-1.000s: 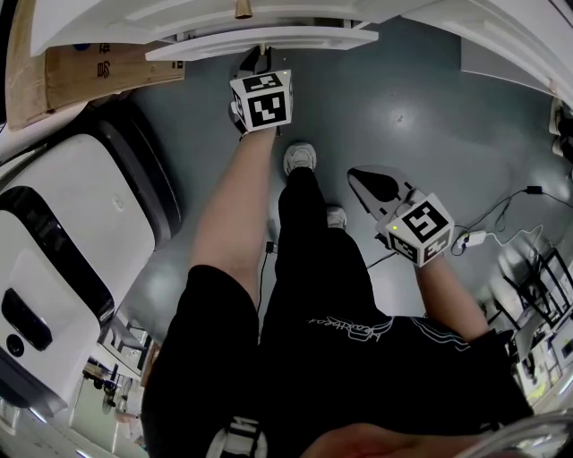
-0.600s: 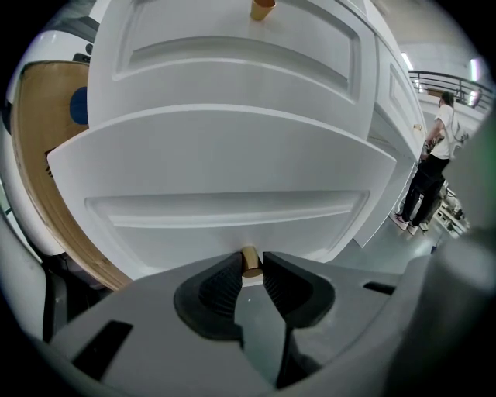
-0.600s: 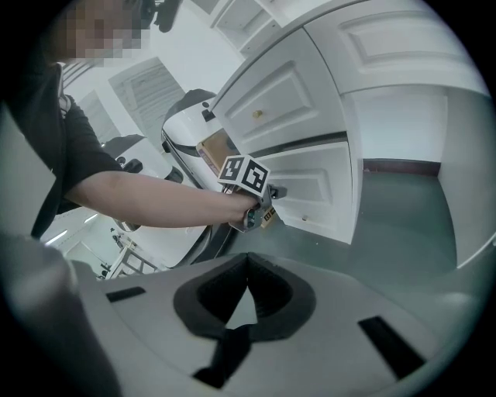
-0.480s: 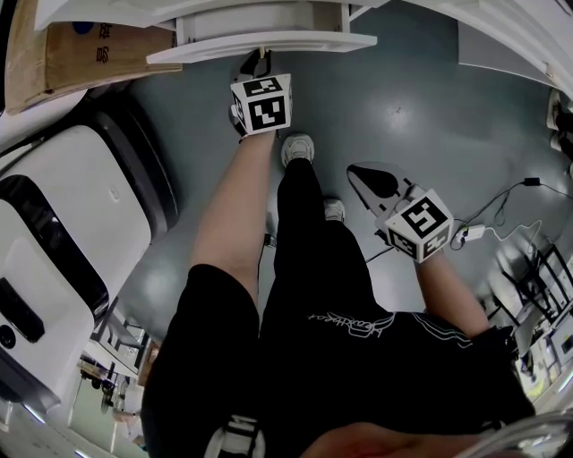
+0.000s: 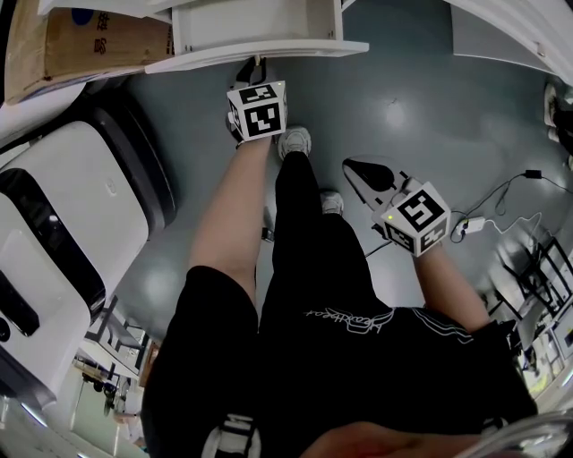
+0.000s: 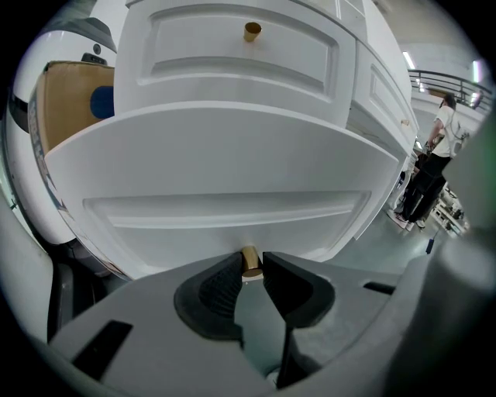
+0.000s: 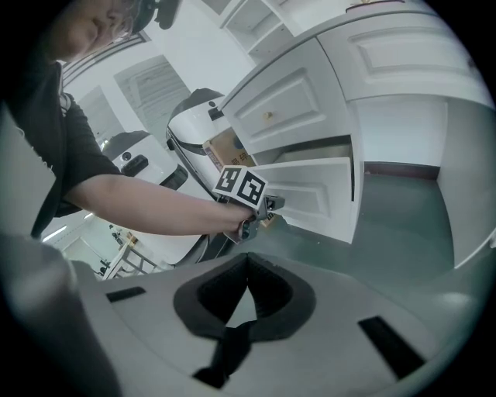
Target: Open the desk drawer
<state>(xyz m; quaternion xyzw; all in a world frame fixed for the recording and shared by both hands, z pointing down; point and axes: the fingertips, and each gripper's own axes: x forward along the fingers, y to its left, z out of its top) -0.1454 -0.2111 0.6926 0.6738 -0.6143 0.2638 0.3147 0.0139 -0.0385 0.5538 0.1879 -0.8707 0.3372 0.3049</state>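
Note:
The white desk drawer (image 5: 260, 52) stands pulled out from the desk, its inside showing from above in the head view. In the left gripper view its curved front (image 6: 232, 186) fills the middle, and my left gripper (image 6: 249, 268) is shut on its small brass knob (image 6: 249, 259). The head view shows that gripper (image 5: 253, 68) just under the drawer front, arm stretched forward. An upper drawer with its own brass knob (image 6: 253, 31) stays closed. My right gripper (image 5: 358, 172) hangs over the grey floor at the right, shut with nothing in it (image 7: 247, 260).
A large white machine (image 5: 63, 233) stands at the left, with a cardboard box (image 5: 81, 45) behind it. White furniture (image 5: 510, 27) runs along the upper right. Cables and a plug (image 5: 488, 219) lie on the floor at the right. A person (image 6: 442, 132) stands far off.
The drawer has slid further out of the desk, showing more of its inside. My left gripper came back with the knob. The right gripper drifted slightly.

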